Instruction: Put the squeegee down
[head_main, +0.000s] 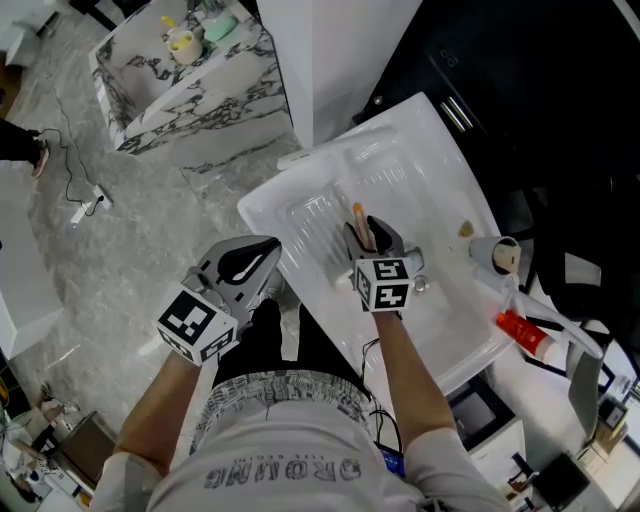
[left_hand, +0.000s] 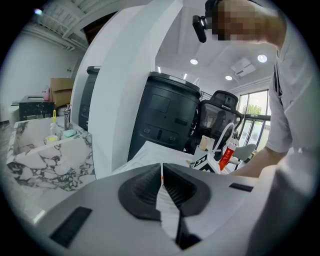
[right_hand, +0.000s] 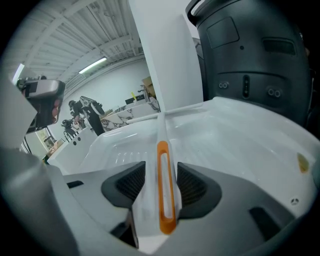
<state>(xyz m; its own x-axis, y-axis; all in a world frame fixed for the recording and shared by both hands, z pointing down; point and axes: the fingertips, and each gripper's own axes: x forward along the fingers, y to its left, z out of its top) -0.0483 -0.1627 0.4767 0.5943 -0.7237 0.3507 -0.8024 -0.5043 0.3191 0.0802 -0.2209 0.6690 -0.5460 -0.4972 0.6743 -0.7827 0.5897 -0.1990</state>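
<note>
The squeegee (right_hand: 163, 172) has a white handle with an orange loop; its long white blade (right_hand: 165, 113) rests across the white sink basin (right_hand: 240, 135). In the head view only the orange tip of the squeegee (head_main: 357, 213) shows, over the ribbed part of the basin (head_main: 300, 215). My right gripper (head_main: 368, 232) (right_hand: 161, 170) reaches down into the basin, open, with the handle lying between its pads. My left gripper (head_main: 262, 250) (left_hand: 162, 172) hangs off the basin's near left corner, shut, with nothing in it.
A red tube (head_main: 522, 333) and a small cup (head_main: 497, 252) lie on the basin's right side. Far left stands a marble counter (head_main: 190, 80) with small items on it. A white pillar (right_hand: 170, 55) and a black bin (right_hand: 250, 55) rise behind the basin.
</note>
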